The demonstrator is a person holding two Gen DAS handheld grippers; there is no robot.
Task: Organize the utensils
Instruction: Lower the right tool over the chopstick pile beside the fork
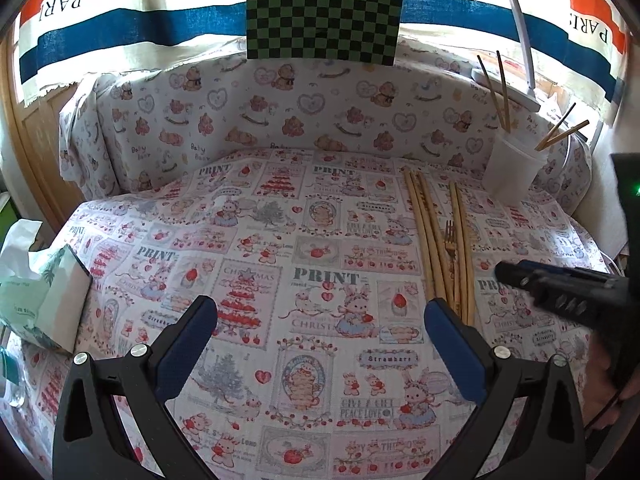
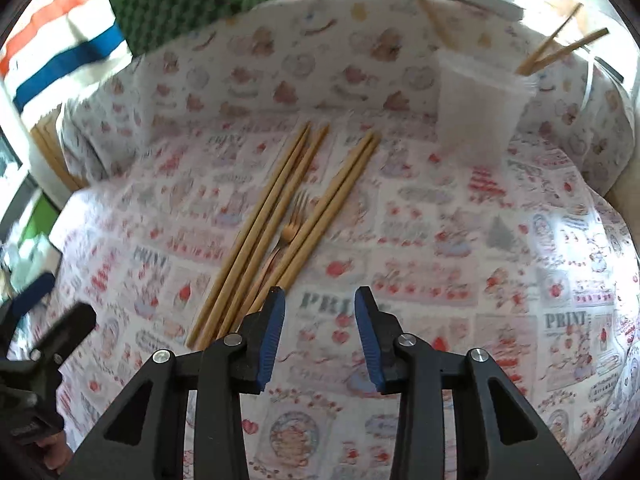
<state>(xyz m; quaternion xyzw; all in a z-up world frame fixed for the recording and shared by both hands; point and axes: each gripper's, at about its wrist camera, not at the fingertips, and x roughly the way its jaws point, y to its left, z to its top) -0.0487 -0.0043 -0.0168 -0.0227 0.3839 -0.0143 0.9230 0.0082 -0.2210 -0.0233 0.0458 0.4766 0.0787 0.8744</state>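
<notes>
Right wrist view: the right gripper (image 2: 320, 300) hangs part-open and empty, low centre, beside the loose chopsticks (image 2: 276, 216) and fork (image 2: 298, 210). The cup (image 2: 476, 116), upper right, already holds some sticks upright. The left gripper (image 1: 320, 316) waits spread wide, holding nothing.

Five chopsticks (image 2: 256, 232) and one fork (image 2: 294, 216) on cloth, four chopsticks in one cup (image 2: 476, 116).
</notes>
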